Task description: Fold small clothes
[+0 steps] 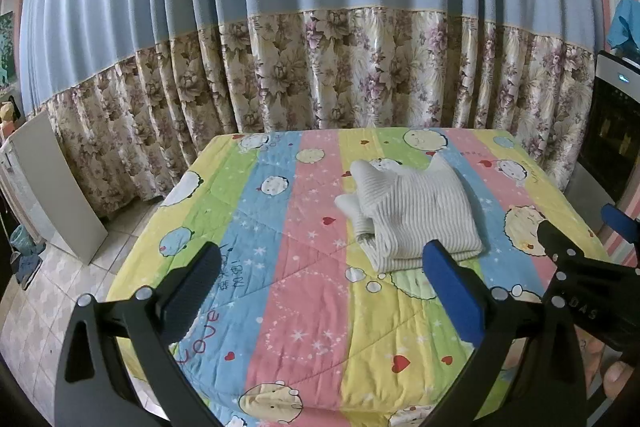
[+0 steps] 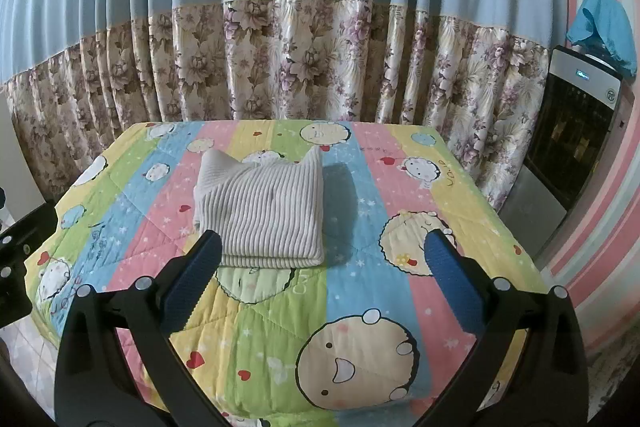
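A white ribbed knit garment (image 1: 412,215) lies folded into a compact stack on the striped cartoon quilt (image 1: 288,267), right of the middle in the left wrist view. In the right wrist view the same garment (image 2: 260,211) sits left of centre on the quilt (image 2: 360,287). My left gripper (image 1: 324,259) hovers open over the near part of the quilt, nothing between its blue pads. My right gripper (image 2: 324,251) is open too, just short of the garment's near edge, with its left finger overlapping that edge in view. The right gripper's body (image 1: 580,267) shows at the right edge of the left wrist view.
A blue and floral curtain (image 1: 320,47) hangs close behind the table. A dark appliance (image 2: 576,139) with a blue cloth (image 2: 608,27) on top stands at the right. A white board (image 1: 52,187) leans at the left over tiled floor (image 1: 52,287).
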`<state>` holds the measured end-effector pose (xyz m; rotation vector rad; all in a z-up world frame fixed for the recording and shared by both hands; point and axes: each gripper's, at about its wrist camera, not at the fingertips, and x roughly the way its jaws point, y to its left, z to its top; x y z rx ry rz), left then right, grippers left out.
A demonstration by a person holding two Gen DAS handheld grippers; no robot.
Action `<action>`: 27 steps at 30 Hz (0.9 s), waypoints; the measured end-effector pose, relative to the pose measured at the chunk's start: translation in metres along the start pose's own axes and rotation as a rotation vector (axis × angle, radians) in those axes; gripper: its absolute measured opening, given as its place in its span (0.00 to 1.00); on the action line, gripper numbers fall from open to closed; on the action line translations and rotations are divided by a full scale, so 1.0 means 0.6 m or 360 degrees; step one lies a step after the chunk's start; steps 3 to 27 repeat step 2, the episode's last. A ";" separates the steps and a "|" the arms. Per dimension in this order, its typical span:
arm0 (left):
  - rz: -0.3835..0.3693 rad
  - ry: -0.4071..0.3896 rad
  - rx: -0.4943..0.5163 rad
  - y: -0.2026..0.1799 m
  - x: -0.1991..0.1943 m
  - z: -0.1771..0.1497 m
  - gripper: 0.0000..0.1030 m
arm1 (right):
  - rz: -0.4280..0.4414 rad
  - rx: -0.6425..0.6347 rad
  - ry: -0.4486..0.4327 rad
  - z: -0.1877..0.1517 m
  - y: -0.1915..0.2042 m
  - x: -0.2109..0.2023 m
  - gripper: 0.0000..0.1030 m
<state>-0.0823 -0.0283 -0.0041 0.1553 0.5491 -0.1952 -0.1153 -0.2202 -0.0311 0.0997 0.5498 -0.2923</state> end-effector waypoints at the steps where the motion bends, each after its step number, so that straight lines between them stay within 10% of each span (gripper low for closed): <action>1: -0.0007 0.0001 0.0000 0.001 0.000 -0.001 0.98 | -0.0001 -0.0001 0.0001 0.001 -0.002 0.000 0.97; 27: -0.0011 0.0002 0.0000 0.001 0.001 -0.001 0.98 | 0.0002 0.0000 0.0001 0.001 -0.002 0.000 0.97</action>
